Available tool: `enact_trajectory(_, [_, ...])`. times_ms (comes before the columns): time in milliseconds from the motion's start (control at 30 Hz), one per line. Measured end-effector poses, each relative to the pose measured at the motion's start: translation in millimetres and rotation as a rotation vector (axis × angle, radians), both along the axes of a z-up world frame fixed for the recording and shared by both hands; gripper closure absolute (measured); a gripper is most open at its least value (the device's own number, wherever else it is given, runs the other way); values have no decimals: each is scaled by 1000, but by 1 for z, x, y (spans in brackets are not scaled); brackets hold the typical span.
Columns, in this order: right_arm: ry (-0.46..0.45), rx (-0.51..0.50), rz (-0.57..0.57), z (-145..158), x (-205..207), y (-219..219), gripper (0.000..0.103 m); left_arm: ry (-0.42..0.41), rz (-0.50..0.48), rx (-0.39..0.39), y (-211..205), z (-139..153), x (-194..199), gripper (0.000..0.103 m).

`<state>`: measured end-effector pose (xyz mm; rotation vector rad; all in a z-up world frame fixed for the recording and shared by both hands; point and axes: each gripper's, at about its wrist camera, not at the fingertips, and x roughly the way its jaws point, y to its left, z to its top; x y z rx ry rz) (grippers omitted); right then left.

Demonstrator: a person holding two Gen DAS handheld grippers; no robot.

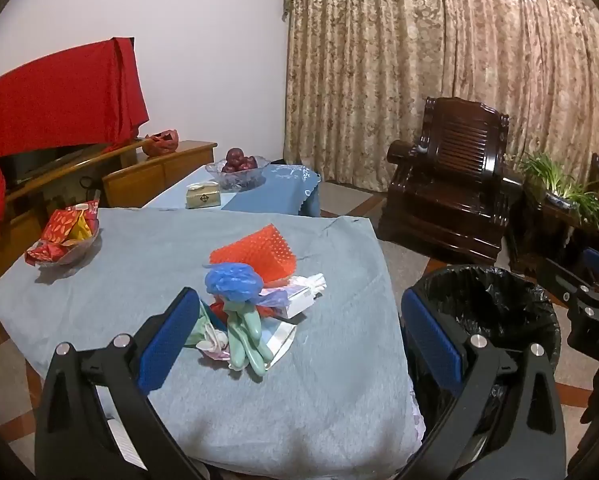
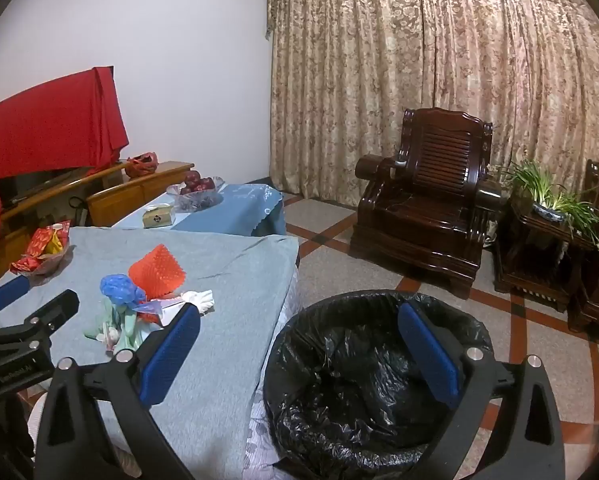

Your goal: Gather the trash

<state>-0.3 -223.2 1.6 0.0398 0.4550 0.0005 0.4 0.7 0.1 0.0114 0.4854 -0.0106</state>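
Note:
A heap of trash lies mid-table on the grey-blue cloth [image 1: 139, 264]: a red spiky foam net [image 1: 255, 254], a crumpled blue plastic bag [image 1: 231, 282], a pale green rubber glove [image 1: 245, 340], a small white box [image 1: 295, 300] and white tissue [image 1: 313, 280]. My left gripper [image 1: 299, 324] hovers open in front of the heap, nothing between its blue pads. My right gripper [image 2: 299, 336] stands open above the black-lined trash bin [image 2: 363, 384] beside the table's right edge. The same heap [image 2: 147, 300] shows left of the right gripper, and the bin [image 1: 495, 308] shows in the left wrist view.
A glass bowl of red snack packets [image 1: 63, 240] sits at the table's far left. Beyond stands a lower table with a fruit bowl [image 1: 237, 168] and a tissue box [image 1: 203, 196]. A dark wooden armchair [image 2: 423, 204] and potted plants [image 2: 547, 200] stand on the tiled floor.

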Motion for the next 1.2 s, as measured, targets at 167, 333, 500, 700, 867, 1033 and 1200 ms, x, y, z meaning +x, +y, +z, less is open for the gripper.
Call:
enact_trajectory(167, [2,3,0,0,0,0,6,-1,4,-2,0,0,0,5])
enact_trajectory(333, [1,3,2,-1,0,0,6,-3,5,-3,2,6,2,5])
enact_trajectory(500, [1,3,1,0,0,1,6,-4,4,-5,3,6,2,5])
enact_trajectory(700, [1,4,2,1,0,1,6,-5,4,-7,3,5,1,5])
enact_trajectory(867, [1,4,1,-1,-1,3,6,-4,5,-6,3,5,1,5])
enact_trajectory(1033, [2,4,1,-1,-1,2,6,-5,5,-6,3,5,1,5])
enact_trajectory(1200, [2,5,2,-1,0,1,6,-5,5,-6,3,5,1,5])
